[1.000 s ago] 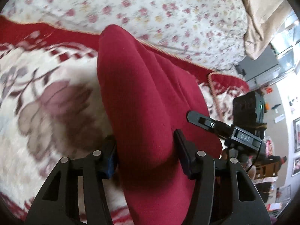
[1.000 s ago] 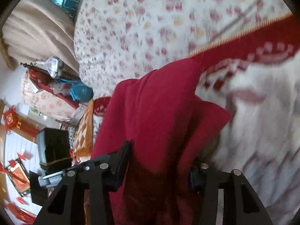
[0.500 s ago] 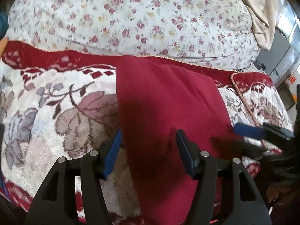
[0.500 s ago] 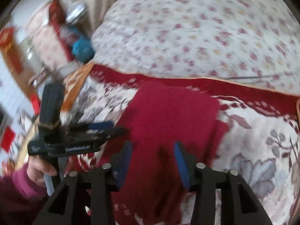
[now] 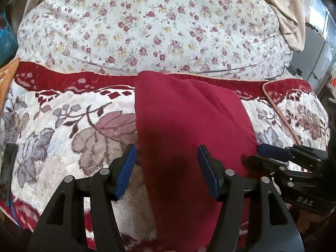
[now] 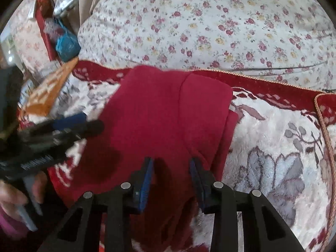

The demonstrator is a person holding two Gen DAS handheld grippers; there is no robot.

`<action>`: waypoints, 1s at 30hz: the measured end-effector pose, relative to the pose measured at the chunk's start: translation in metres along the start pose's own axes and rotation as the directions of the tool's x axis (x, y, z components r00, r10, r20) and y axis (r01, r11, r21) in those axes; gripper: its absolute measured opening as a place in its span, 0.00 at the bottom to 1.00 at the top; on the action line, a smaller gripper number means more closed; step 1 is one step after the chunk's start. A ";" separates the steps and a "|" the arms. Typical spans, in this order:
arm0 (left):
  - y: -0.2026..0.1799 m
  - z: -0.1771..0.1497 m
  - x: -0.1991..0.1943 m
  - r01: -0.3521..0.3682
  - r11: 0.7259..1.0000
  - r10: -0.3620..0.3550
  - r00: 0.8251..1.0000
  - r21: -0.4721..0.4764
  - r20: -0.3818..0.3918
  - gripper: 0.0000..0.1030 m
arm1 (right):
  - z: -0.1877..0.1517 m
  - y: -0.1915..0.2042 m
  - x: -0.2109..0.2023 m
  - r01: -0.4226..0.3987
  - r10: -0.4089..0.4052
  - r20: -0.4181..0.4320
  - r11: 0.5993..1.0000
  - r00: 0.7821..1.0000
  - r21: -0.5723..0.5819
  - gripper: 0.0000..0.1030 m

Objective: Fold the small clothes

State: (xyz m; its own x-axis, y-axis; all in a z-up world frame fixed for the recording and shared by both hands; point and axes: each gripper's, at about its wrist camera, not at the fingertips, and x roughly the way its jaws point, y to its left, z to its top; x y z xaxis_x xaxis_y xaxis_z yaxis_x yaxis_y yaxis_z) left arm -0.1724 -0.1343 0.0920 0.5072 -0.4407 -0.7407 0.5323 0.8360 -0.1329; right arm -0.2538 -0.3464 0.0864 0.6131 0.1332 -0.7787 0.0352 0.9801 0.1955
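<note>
A dark red garment (image 5: 184, 121) lies folded flat on the plush flowered blanket (image 5: 63, 130), its far edge on the blanket's red border. My left gripper (image 5: 167, 168) hovers open over the garment's near left part, and its blue pads (image 5: 126, 168) touch nothing. In the right wrist view the same garment (image 6: 168, 113) shows a fold line down its middle. My right gripper (image 6: 172, 176) is over its near edge with the jaws closing; the cloth lies below them, not pinched. Each gripper shows in the other's view: right (image 5: 273, 155), left (image 6: 84, 124).
A bulky white quilt with small roses (image 5: 157, 31) rises behind the blanket. A red-edged cushion (image 5: 298, 113) lies at the right. An orange cloth (image 6: 48, 92) and blue bag (image 6: 67, 44) sit off the left side. A hand (image 6: 19, 197) holds the left gripper.
A second ago the garment hung raised between both pairs of jaws. Now it lies flat on the blanket, both grippers have let go and drawn back, and the right jaws have narrowed.
</note>
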 end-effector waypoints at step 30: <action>0.003 0.002 -0.022 -0.062 0.998 0.063 0.996 -0.018 0.065 0.72 | 0.011 0.006 -0.022 0.131 -0.138 0.125 0.989 0.982 0.066 0.76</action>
State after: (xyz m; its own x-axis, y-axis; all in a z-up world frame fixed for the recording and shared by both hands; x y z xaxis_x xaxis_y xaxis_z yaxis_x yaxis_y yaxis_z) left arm -0.1807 -0.1227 0.1089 0.5824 -0.4077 -0.7033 0.4877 0.8674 -0.0989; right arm -0.2585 -0.3447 0.1112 0.6964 -0.0229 -0.7173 0.1672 0.9772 0.1310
